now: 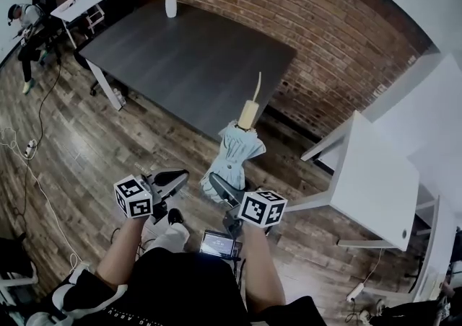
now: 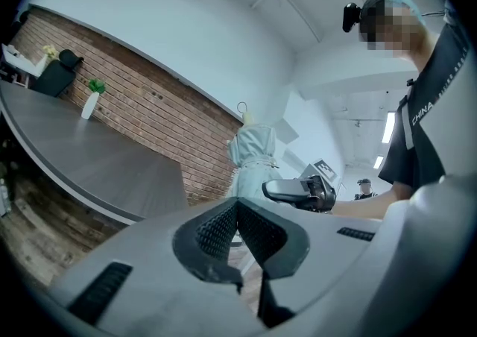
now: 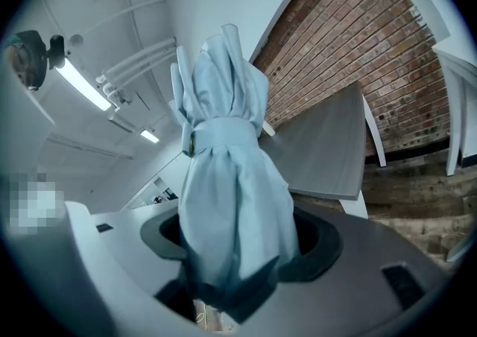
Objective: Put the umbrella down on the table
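A folded light-blue umbrella (image 1: pixel 234 153) stands upright in the air, its cream handle (image 1: pixel 249 112) and thin tip on top. My right gripper (image 1: pixel 220 191) is shut on its lower end. In the right gripper view the strapped fabric of the umbrella (image 3: pixel 231 201) fills the gap between the jaws. My left gripper (image 1: pixel 172 180) hangs just left of the umbrella, apart from it, its jaws together and holding nothing. The left gripper (image 2: pixel 237 212) looks past the umbrella (image 2: pixel 253 156). The dark grey table (image 1: pixel 195 58) lies ahead, beyond the umbrella.
A white vase with a green plant (image 1: pixel 170 1) stands at the table's far edge by the brick wall (image 1: pixel 325 21). A white desk (image 1: pixel 379 180) is close at the right. Another person (image 1: pixel 27 29) sits far left. Cables (image 1: pixel 32 148) lie on the wooden floor.
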Demonstrator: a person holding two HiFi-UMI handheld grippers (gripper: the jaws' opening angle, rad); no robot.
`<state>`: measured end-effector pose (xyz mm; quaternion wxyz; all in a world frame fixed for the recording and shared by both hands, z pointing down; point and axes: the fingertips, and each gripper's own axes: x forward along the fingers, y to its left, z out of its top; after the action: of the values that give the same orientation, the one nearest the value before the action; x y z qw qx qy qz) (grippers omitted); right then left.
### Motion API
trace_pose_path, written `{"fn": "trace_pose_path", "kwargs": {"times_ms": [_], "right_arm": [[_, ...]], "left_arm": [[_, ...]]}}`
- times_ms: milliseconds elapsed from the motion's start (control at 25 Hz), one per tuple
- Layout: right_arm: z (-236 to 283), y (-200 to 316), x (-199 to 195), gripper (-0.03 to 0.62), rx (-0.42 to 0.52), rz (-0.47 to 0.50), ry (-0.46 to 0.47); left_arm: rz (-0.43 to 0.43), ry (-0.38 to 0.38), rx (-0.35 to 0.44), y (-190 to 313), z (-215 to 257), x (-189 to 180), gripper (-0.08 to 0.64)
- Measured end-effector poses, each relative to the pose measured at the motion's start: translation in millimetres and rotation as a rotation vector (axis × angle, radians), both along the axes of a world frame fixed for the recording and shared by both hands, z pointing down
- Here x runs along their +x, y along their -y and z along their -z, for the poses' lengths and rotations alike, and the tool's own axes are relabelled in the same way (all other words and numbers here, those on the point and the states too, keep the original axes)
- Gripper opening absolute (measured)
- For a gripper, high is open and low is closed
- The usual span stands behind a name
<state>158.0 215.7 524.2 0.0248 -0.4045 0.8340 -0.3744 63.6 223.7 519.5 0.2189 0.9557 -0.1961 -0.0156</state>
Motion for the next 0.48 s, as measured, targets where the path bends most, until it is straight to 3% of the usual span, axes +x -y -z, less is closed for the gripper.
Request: {"fn": "trace_pose_path", "kwargs": {"times_ms": [480], "right_arm": [[13.4,127.4,-52.8,0.302,-0.001,-0.053,0.027]], "left_arm": [[-0.027,-0.006,0.025,128.0,14.7,-64.4,0.003]]}}
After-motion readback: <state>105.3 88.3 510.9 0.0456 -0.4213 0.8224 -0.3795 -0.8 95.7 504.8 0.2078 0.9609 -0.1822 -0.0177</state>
